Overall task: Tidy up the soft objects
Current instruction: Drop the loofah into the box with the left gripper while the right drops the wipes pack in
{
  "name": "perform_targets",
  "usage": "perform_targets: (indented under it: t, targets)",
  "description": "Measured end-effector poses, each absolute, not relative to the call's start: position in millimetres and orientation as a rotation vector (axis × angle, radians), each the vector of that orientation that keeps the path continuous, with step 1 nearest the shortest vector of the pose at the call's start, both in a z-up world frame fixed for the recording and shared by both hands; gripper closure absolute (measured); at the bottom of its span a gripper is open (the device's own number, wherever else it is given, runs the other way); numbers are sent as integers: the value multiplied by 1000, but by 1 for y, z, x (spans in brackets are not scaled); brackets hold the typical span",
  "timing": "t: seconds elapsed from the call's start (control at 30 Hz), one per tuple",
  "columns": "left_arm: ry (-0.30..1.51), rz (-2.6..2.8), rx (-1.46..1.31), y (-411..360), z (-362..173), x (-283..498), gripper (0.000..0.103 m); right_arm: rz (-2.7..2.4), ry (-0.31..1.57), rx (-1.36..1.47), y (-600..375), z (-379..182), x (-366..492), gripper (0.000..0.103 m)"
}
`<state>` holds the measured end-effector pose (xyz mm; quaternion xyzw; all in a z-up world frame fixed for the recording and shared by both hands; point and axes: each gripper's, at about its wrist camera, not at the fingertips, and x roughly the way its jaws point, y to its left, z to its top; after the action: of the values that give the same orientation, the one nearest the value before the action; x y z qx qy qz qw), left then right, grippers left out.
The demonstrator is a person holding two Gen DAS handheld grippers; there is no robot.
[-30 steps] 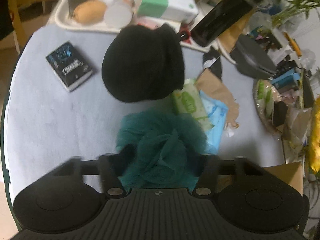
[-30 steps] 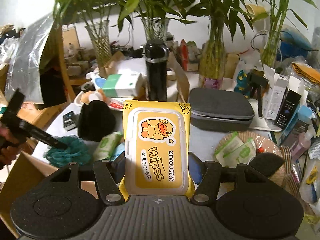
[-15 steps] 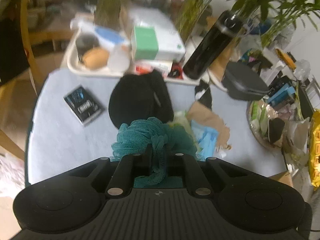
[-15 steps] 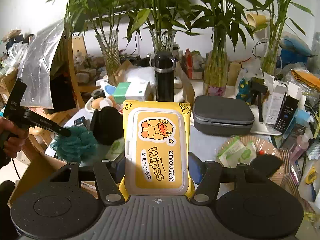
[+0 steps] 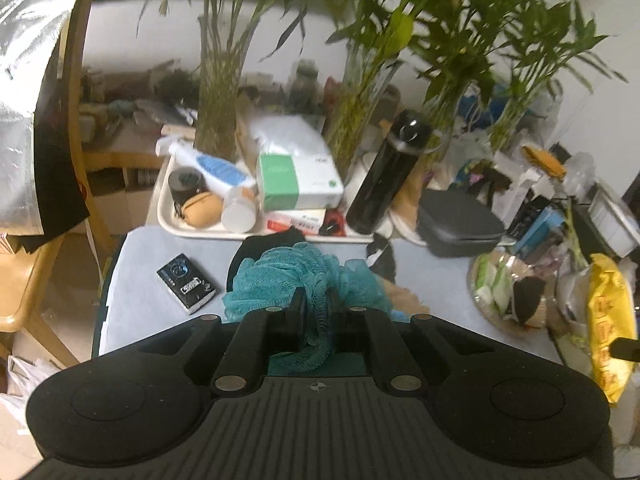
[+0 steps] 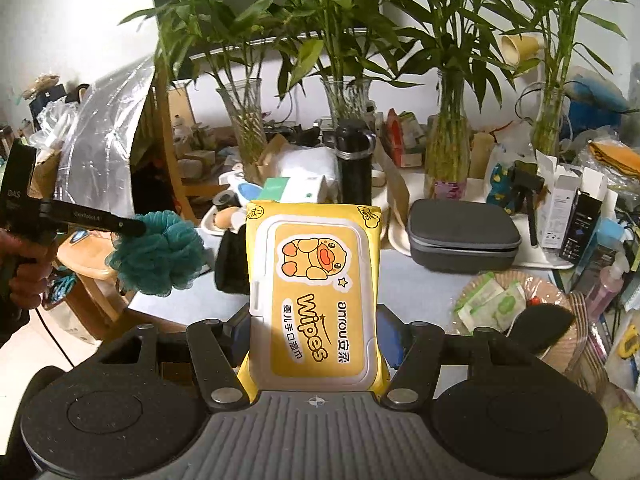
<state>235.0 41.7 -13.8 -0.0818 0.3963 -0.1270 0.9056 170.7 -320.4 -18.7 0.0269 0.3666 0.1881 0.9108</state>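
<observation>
Left wrist view: table [image 5: 152, 276] with pale cover fills the middle ground, cluttered along its far edge. Tray [image 5: 166, 216] at the back left carries a green-and-white box [image 5: 298, 178], a tape roll and small containers. Grey case [image 5: 458, 220] sits to the right of a black bottle [image 5: 386, 182] that stands upright beside the tray. Black cloth [image 5: 276, 240] lies on the table, mostly hidden behind the pouf. Small black box [image 5: 186, 284] lies flat, left of the cloth and apart from it.

Left gripper [image 5: 318, 308]: jaws clamped almost fully together, teal mesh pouf [image 5: 298, 280] pinched between them. In the right wrist view the pouf [image 6: 158, 254] hangs in the air off the table's left edge, clear of the surface, with a hand [image 6: 22, 264] on the gripper handle.

Right gripper [image 6: 316, 328]: jaws stand wide, pressed on the two sides of a yellow wipes pack [image 6: 314, 296], label facing the camera, held above the table. Basket [image 6: 560, 308] with small green packets sits to its right.
</observation>
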Motion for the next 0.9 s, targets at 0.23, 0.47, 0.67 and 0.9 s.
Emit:
perform_targets:
  t: [0.23,0.47,0.67,0.9]
  targets:
    - [749,-313,-158,29,17,197,94,399,776,58,-314,-15,154,38]
    - [693,-383,-145,9,34,154,94,419,803,57,-302,-19,138,38]
    - [714,-424,-129,-6,23,130,94,438,816,47,-294,-21,127,38]
    - [767,-405,-80,-16,-12,120,94,446,840,42,-287,-25,121,38]
